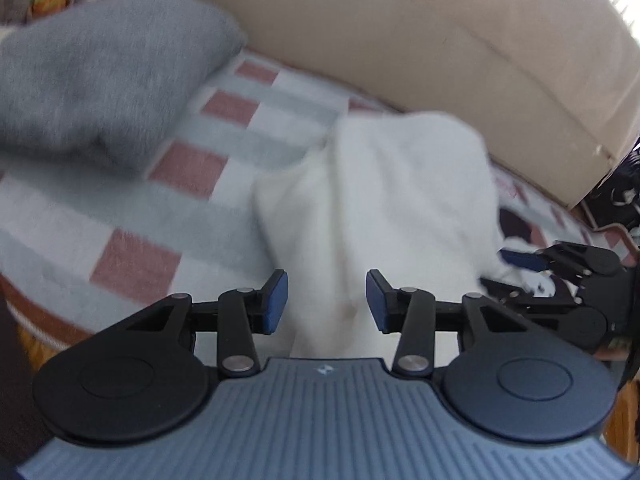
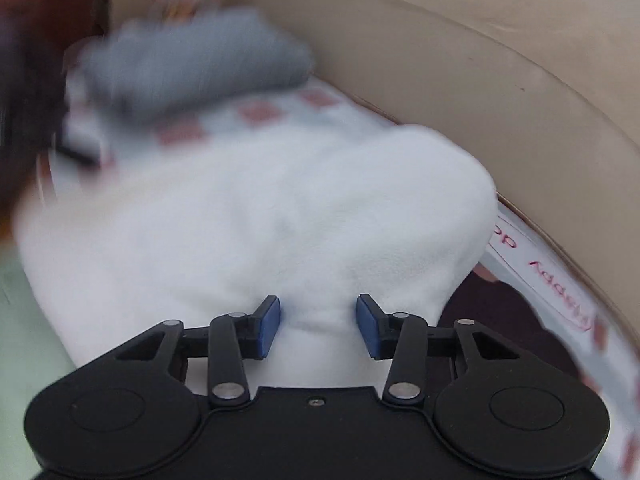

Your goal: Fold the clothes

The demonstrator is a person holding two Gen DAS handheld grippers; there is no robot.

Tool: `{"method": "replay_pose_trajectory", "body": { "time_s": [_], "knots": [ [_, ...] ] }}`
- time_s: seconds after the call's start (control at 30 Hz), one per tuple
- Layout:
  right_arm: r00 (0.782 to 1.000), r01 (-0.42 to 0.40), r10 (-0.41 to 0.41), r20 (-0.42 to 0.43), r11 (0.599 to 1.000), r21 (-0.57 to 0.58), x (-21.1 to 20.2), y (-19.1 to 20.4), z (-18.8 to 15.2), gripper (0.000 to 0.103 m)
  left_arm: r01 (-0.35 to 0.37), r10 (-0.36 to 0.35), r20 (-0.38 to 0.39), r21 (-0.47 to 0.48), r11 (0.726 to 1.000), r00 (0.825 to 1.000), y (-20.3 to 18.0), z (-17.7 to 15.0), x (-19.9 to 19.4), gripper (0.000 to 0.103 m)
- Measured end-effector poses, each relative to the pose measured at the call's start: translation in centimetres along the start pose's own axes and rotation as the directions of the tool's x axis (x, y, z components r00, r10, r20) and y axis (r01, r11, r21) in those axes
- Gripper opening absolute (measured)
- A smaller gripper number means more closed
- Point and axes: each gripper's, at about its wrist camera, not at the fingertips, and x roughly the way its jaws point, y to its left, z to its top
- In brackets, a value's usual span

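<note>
On the checked blanket: white garment (image 1: 400,200) is lying bunched near the beige backrest (image 1: 440,40).
Left gripper (image 1: 327,300): jaws are standing apart, white cloth is sitting between the blue pads (image 1: 276,300); whether they are pinching it cannot be told.
Right gripper (image 2: 318,326): jaws are gaping likewise, a ridge of white garment between them.
Surface: checked blanket (image 1: 224,128) in red, grey and white is carrying a folded grey garment (image 1: 100,72) toward its far left corner.
Writing: red script (image 2: 540,276) at the blanket's right edge, too blurred for reading.
</note>
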Motion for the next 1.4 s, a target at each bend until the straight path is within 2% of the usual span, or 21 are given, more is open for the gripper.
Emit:
{"method": "replay_pose_trajectory", "body": {
  "time_s": [0.07, 0.13, 0.23, 0.27, 0.33, 0.37, 0.47, 0.53, 0.6, 0.67, 0.73, 0.8, 0.87, 0.97, 1.07, 1.13, 1.17, 1.2, 1.23, 1.3, 1.4],
  "knots": [
    [1.0, 0.001, -0.003, 0.025, 0.997, 0.076, -0.8, -0.6, -0.8, 0.049, 0.01, -0.01, -0.019, -0.013, 1.0, 1.0, 0.3, -0.1, 0.5, 0.042],
    [1.0, 0.009, -0.011, 0.027, 0.998, 0.06, -1.3, -0.4, -1.1, 0.049, 0.031, -0.032, -0.042, -0.015, 0.999, 0.999, 0.3, 1.2, 1.4, 0.042],
    [0.998, -0.021, 0.022, -0.058, 1.0, 0.014, -1.7, -0.6, 0.3, 0.05, 0.061, -0.061, -0.076, -0.011, 0.998, 0.995, 0.3, 3.3, 2.7, 0.044],
    [0.996, -0.033, 0.033, -0.088, 0.999, 0.0, -1.8, -0.7, 0.8, 0.05, 0.055, -0.052, -0.087, 0.023, 0.998, 0.995, 0.2, 4.3, 3.3, 0.045],
    [0.976, -0.107, 0.1, -0.195, 0.994, -0.025, -1.9, -1.5, 3.3, 0.049, 0.048, -0.039, -0.1, 0.088, 0.995, 0.994, 0.3, 6.2, 4.4, 0.045],
    [0.961, -0.147, 0.137, -0.241, 0.989, -0.024, -2.3, -2.0, 4.6, 0.047, 0.05, -0.041, -0.093, 0.091, 0.995, 0.995, 0.6, 6.9, 4.8, 0.045],
    [0.912, -0.237, 0.228, -0.34, 0.971, 0.016, -3.6, -3.4, 9.7, 0.049, 0.096, -0.098, -0.052, -0.038, 0.995, 0.994, 3.1, 7.8, 5.8, 0.045],
    [0.891, -0.251, 0.259, -0.373, 0.965, 0.07, -3.7, -4.0, 13.3, 0.058, 0.089, -0.096, -0.052, -0.133, 0.987, 0.994, 5.1, 7.2, 6.6, 0.046],
    [0.882, -0.246, 0.279, -0.381, 0.96, 0.134, -2.3, -4.1, 16.4, 0.065, 0.099, -0.114, -0.079, -0.174, 0.98, 0.99, 6.4, 6.6, 7.3, 0.044],
    [0.872, -0.248, 0.312, -0.377, 0.946, 0.209, 0.7, -3.6, 18.5, 0.065, 0.13, -0.154, -0.099, -0.213, 0.968, 0.983, 7.4, 6.5, 7.6, 0.042],
    [0.863, -0.253, 0.349, -0.365, 0.924, 0.286, 4.6, -3.1, 20.0, 0.065, 0.195, -0.22, -0.068, -0.261, 0.945, 0.973, 8.4, 6.5, 7.5, 0.042],
    [0.874, -0.237, 0.363, -0.324, 0.899, 0.368, 8.2, -2.5, 20.2, 0.063, 0.217, -0.251, -0.081, -0.298, 0.929, 0.965, 8.9, 6.4, 7.8, 0.042],
    [0.919, -0.199, 0.322, -0.226, 0.877, 0.438, 9.7, -2.1, 19.5, 0.064, 0.207, -0.251, -0.108, -0.31, 0.928, 0.962, 9.3, 6.3, 8.5, 0.042],
    [0.896, -0.148, 0.306, -0.321, 0.888, 0.435, 12.7, -0.5, 18.7, 0.063, 0.193, -0.238, -0.124, -0.3, 0.934, 0.963, 9.5, 6.3, 9.5, 0.042],
    [0.887, -0.098, 0.274, -0.372, 0.898, 0.428, 15.0, 0.4, 17.7, 0.063, 0.249, -0.302, -0.116, -0.336, 0.908, 0.946, 9.8, 6.6, 10.4, 0.042],
    [0.883, -0.089, 0.281, -0.377, 0.887, 0.453, 16.1, 0.4, 17.0, 0.064, 0.269, -0.325, -0.113, -0.346, 0.899, 0.939, 9.8, 6.6, 10.7, 0.042],
    [0.883, -0.091, 0.287, -0.371, 0.881, 0.464, 16.4, 0.4, 16.8, 0.063, 0.269, -0.325, -0.117, -0.341, 0.901, 0.939, 9.6, 6.5, 10.7, 0.042],
    [0.881, -0.1, 0.296, -0.37, 0.879, 0.465, 16.4, 0.2, 16.8, 0.041, 0.268, -0.321, -0.119, -0.329, 0.905, 0.939, 9.5, 6.5, 10.6, 0.042],
    [0.878, -0.109, 0.305, -0.369, 0.878, 0.466, 16.4, 0.0, 16.8, 0.012, 0.266, -0.318, -0.122, -0.318, 0.91, 0.94, 9.3, 6.4, 10.5, 0.042],
    [0.877, -0.123, 0.323, -0.355, 0.867, 0.484, 15.8, -0.8, 16.8, 0.009, 0.262, -0.308, -0.125, -0.292, 0.92, 0.943, 8.9, 6.4, 10.2, 0.042],
    [0.897, -0.119, 0.319, -0.307, 0.841, 0.528, 12.7, -2.8, 16.5, 0.008, 0.237, -0.268, -0.118, -0.225, 0.945, 0.956, 8.2, 6.5, 9.4, 0.044]
  ]
}}
